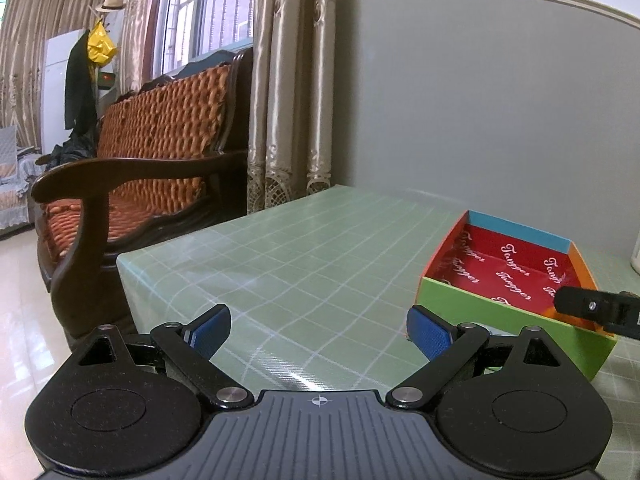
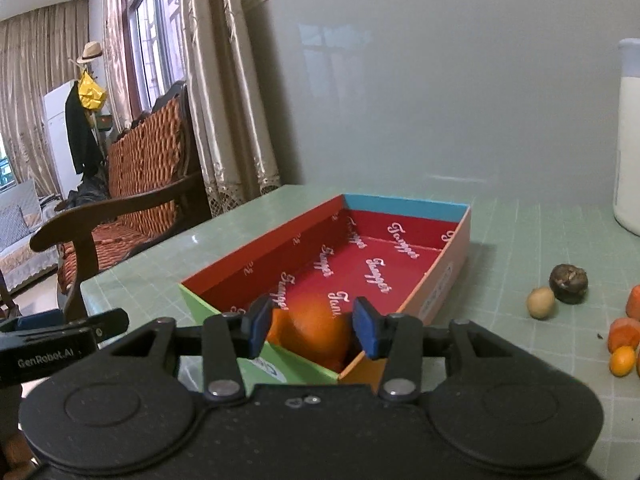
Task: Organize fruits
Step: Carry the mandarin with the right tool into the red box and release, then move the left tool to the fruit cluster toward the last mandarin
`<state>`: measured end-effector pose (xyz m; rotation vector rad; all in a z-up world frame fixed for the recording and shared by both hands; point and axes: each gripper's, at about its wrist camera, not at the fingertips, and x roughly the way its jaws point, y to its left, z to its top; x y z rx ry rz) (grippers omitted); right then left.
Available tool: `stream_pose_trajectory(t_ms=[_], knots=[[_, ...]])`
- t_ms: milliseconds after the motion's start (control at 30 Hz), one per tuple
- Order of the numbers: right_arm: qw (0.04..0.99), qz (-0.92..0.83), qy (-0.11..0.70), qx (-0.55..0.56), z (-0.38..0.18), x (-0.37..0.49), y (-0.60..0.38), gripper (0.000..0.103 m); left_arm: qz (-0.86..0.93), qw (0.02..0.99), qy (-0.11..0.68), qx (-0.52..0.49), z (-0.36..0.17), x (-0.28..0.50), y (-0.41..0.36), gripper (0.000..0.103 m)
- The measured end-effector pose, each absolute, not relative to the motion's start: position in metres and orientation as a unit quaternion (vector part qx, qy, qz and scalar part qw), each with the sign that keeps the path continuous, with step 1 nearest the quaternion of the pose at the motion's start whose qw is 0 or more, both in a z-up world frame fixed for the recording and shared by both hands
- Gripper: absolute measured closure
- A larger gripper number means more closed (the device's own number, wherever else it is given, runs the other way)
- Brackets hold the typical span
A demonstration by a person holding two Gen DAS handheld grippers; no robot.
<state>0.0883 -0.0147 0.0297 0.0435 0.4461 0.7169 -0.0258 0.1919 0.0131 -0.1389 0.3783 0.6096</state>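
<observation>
The left tongs [image 1: 319,330] were held wide open and empty above the green desk [image 1: 280,248], just left of the box [image 1: 500,320]. The right tongs [image 2: 313,330] were parted over the box's [image 2: 440,264] near end, with the orange [image 2: 312,332] seen between the pads [image 2: 366,332]; no pad was seen pressing on it, and the orange lay inside the red-lined box. Well right of the box, a dark fruit [image 2: 568,283], a small pale fruit [image 2: 541,303], a kumquat [image 2: 622,361] and carrot pieces [image 2: 624,332] lay on the desk [image 2: 520,240].
</observation>
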Motion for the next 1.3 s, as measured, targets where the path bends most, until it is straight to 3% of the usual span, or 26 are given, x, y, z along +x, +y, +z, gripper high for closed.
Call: stream_pose_trajectory(t_ms=[33,167,300,533,967,1300], knots=[[0.913,0.347,0.213,0.025,0.030,0.088,-0.016,0.042,0.297,0.934,0.185,-0.067,0.013,-0.025,0.191,0.009],[0.916,0.345,0.201,0.037,0.033,0.086,-0.025,0.039,0.292,0.936,0.185,-0.060,0.013,-0.023,0.187,0.009],[0.921,0.334,0.194,0.046,0.036,0.088,-0.034,0.022,0.288,0.938,0.187,-0.053,0.013,-0.020,0.182,0.009],[0.931,0.309,0.185,0.056,0.040,0.091,-0.053,0.007,0.283,0.940,0.183,-0.047,0.014,-0.018,0.172,0.009],[0.956,0.218,0.189,0.059,0.036,0.096,-0.109,0.004,0.244,0.955,0.163,-0.032,0.022,-0.006,0.133,0.009],[0.974,0.109,0.171,0.099,0.037,0.090,-0.200,0.001,0.138,0.981,0.135,0.011,0.029,0.013,0.059,0.009]])
